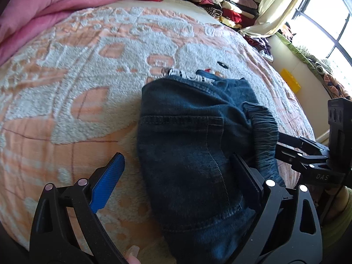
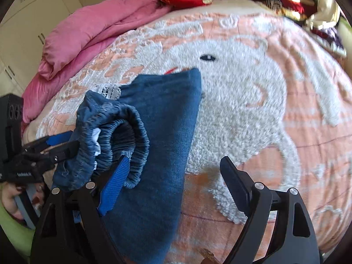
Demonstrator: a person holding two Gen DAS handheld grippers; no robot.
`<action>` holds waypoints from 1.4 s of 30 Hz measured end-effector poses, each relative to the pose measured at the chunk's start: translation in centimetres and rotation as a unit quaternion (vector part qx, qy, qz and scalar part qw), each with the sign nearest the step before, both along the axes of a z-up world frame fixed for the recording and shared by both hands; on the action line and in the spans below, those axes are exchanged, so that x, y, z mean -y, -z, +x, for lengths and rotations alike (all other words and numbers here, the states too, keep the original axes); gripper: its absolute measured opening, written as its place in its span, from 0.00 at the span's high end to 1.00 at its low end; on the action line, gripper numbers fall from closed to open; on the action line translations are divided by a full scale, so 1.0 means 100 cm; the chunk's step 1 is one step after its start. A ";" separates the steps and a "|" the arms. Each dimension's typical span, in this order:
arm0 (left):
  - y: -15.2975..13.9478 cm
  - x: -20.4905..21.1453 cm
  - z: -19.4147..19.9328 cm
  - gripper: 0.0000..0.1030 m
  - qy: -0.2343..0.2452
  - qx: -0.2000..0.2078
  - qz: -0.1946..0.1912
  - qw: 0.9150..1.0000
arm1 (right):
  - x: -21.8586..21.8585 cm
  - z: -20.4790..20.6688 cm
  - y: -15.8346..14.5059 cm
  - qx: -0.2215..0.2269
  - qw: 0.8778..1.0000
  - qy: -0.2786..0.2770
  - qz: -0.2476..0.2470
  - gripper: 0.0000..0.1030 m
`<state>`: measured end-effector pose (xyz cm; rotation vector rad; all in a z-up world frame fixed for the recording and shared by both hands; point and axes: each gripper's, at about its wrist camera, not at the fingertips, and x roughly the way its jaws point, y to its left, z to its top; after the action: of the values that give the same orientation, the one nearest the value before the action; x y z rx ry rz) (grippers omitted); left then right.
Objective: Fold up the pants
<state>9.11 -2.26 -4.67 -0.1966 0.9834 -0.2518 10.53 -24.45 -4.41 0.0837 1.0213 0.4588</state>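
Note:
Dark blue denim pants [image 1: 198, 145] lie folded in a bundle on the orange and white fleece blanket [image 1: 88, 77]. They also show in the right wrist view [image 2: 162, 121], with the elastic waistband [image 2: 129, 129] bunched up on top. My left gripper [image 1: 178, 171] is open, its jaws spread on both sides of the bundle's near part. My right gripper [image 2: 173, 176] is open, its blue finger [image 2: 114, 189] against the waistband, its black finger [image 2: 235, 182] over the blanket. The right gripper also shows at the left wrist view's right edge [image 1: 305, 151].
A pink quilt [image 1: 44, 15] lies along the bed's far left. Stacks of folded clothes [image 1: 222, 2] stand at the far end. A window [image 1: 325, 22] with curtain and a yellow box [image 1: 290, 80] are at the right.

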 end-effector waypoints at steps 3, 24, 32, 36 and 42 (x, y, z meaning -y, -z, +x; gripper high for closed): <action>0.005 0.001 0.002 0.14 -0.001 -0.003 0.000 1.000 | 0.001 0.003 0.004 -0.008 1.000 0.001 0.014 0.20; -0.014 0.019 0.009 0.64 0.021 0.019 0.003 1.000 | -0.026 0.002 -0.016 0.026 0.997 -0.069 0.037 0.88; -0.043 0.014 0.026 0.66 0.009 0.051 -0.003 0.999 | -0.045 0.015 -0.047 0.071 0.994 -0.083 0.027 0.88; -0.049 0.008 0.041 0.66 -0.001 0.059 -0.005 0.998 | -0.051 0.031 -0.056 0.089 0.992 -0.082 0.020 0.88; -0.052 0.005 0.063 0.66 -0.012 0.066 -0.002 0.998 | -0.059 0.057 -0.057 0.094 0.993 -0.076 0.008 0.88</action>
<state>15.40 -2.80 0.56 -0.1927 0.8492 -0.2426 16.23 -18.54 1.31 -0.0236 0.8413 0.6021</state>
